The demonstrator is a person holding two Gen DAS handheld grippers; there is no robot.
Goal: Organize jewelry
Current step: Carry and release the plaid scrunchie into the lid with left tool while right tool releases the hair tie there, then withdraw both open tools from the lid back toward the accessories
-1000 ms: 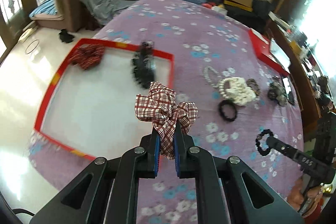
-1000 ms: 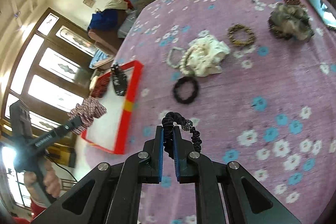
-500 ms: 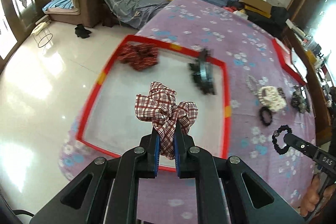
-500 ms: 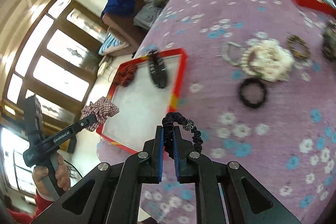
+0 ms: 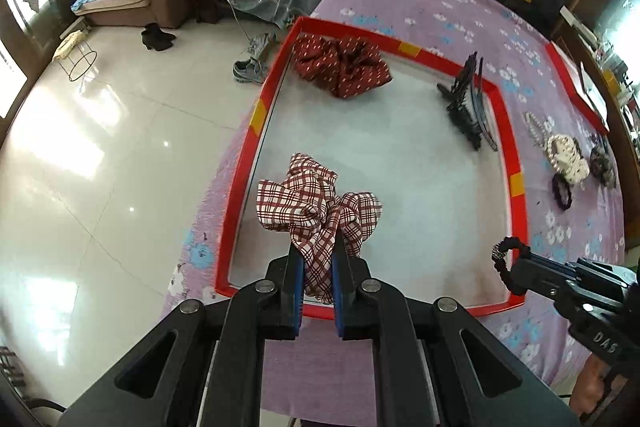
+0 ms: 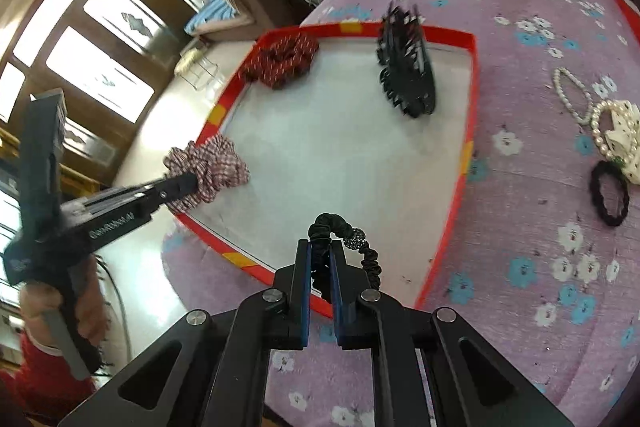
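My left gripper (image 5: 316, 267) is shut on a red-and-white plaid scrunchie (image 5: 316, 203) and holds it over the near left part of the red-rimmed white tray (image 5: 514, 163). It also shows in the right wrist view (image 6: 208, 167). My right gripper (image 6: 320, 263) is shut on a black beaded scrunchie (image 6: 352, 239) above the tray's near rim (image 6: 466, 155); it also shows in the left wrist view (image 5: 506, 259). In the tray lie a dark red dotted scrunchie (image 5: 342, 65) and a black hair claw (image 5: 466, 99).
On the purple flowered cloth (image 6: 540, 227) right of the tray lie a pearl bracelet (image 6: 568, 95), a white pearl scrunchie (image 6: 622, 135) and a black hair tie (image 6: 608, 193). A second red tray (image 5: 576, 83) lies farther right. The table edge drops to a tiled floor (image 5: 100, 147) on the left.
Both grippers have moved left toward the tray with their scrunchies. The left one now hangs over the tray's near left part; the right one has reached the tray's near rim.
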